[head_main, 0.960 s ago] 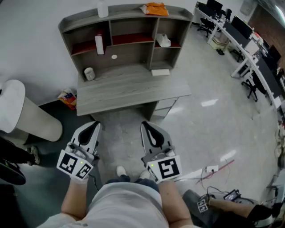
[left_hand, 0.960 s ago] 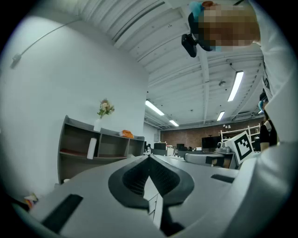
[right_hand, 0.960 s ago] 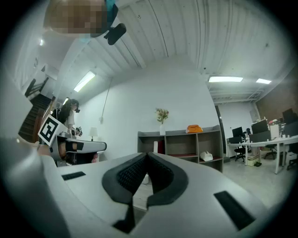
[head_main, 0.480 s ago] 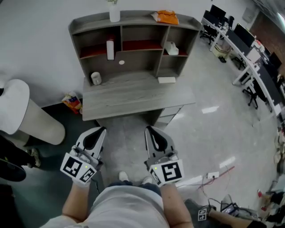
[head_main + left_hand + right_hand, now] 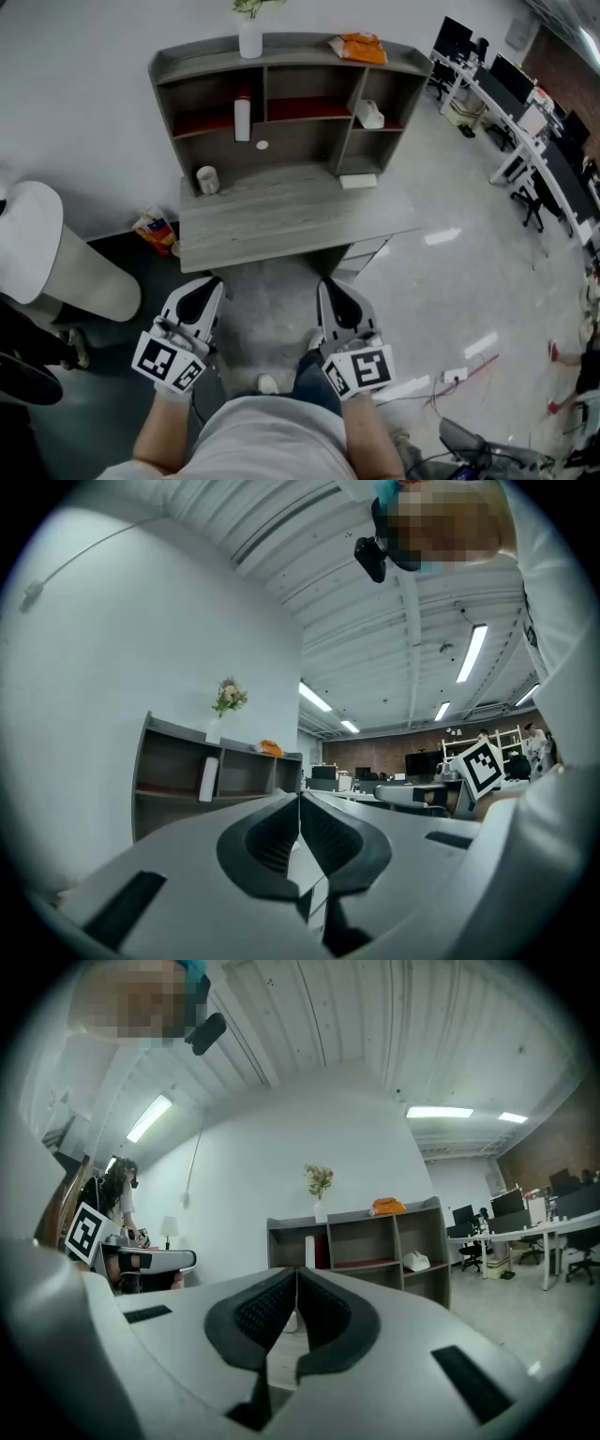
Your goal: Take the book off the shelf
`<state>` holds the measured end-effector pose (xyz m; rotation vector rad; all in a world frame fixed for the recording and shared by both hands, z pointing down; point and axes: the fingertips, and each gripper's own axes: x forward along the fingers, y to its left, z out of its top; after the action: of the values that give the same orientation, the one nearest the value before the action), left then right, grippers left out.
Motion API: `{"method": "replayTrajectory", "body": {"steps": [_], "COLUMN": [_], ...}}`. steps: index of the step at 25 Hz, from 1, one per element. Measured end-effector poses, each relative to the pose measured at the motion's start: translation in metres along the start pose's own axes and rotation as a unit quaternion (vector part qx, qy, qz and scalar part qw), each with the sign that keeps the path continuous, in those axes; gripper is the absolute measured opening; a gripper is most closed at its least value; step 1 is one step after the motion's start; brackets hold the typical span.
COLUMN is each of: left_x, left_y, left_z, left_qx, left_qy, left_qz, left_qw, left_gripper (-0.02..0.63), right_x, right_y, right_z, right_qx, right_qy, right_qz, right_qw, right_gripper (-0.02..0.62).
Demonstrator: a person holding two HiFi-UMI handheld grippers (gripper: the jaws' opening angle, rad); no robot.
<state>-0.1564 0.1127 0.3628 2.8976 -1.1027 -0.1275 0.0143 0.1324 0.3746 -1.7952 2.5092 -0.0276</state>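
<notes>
A white book (image 5: 243, 119) stands upright in the left upper compartment of the grey shelf unit (image 5: 286, 56) at the back of the desk. It also shows as a white book (image 5: 208, 778) in the left gripper view and as a white book (image 5: 309, 1252) in the right gripper view. My left gripper (image 5: 208, 286) and right gripper (image 5: 330, 286) hang side by side in front of the desk's near edge, well short of the shelf. Both are shut, and nothing is between their jaws.
A vase with a plant (image 5: 249, 37) and an orange item (image 5: 357, 47) sit on top of the shelf. On the desk (image 5: 281, 220) stand a cup (image 5: 207, 179) and a flat white box (image 5: 357, 181). A white rounded object (image 5: 56, 253) is on the left, and office desks (image 5: 525, 103) on the right.
The desk and shelf have slid down and right in the head view. Both grippers now sit a little lower in the picture. They stay shut and empty.
</notes>
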Motion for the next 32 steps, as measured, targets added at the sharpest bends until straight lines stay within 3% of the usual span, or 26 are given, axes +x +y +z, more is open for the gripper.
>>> {"method": "replayTrajectory", "body": {"steps": [7, 17, 25, 32], "left_x": [0.038, 0.143, 0.22, 0.267], "left_y": [0.036, 0.102, 0.148, 0.195], "left_z": [-0.015, -0.026, -0.022, -0.024], "left_qx": [0.001, 0.002, 0.014, 0.026], "left_qy": [0.014, 0.029, 0.03, 0.04], "left_qz": [0.032, 0.107, 0.203, 0.263], "left_qw": [0.9994, 0.9938, 0.9786, 0.9637], "left_gripper": [0.017, 0.029, 0.186, 0.265], "right_x": [0.058, 0.173, 0.236, 0.268], "right_y": [-0.035, -0.111, -0.174, -0.203], "right_z": [-0.01, -0.024, -0.019, -0.021], "right_qx": [0.023, 0.038, 0.054, 0.066], "right_qy": [-0.005, 0.014, 0.017, 0.024], "right_qz": [0.018, 0.082, 0.134, 0.161], "right_qw": [1.0, 0.996, 0.989, 0.984], "right_gripper": [0.02, 0.02, 0.02, 0.02]}}
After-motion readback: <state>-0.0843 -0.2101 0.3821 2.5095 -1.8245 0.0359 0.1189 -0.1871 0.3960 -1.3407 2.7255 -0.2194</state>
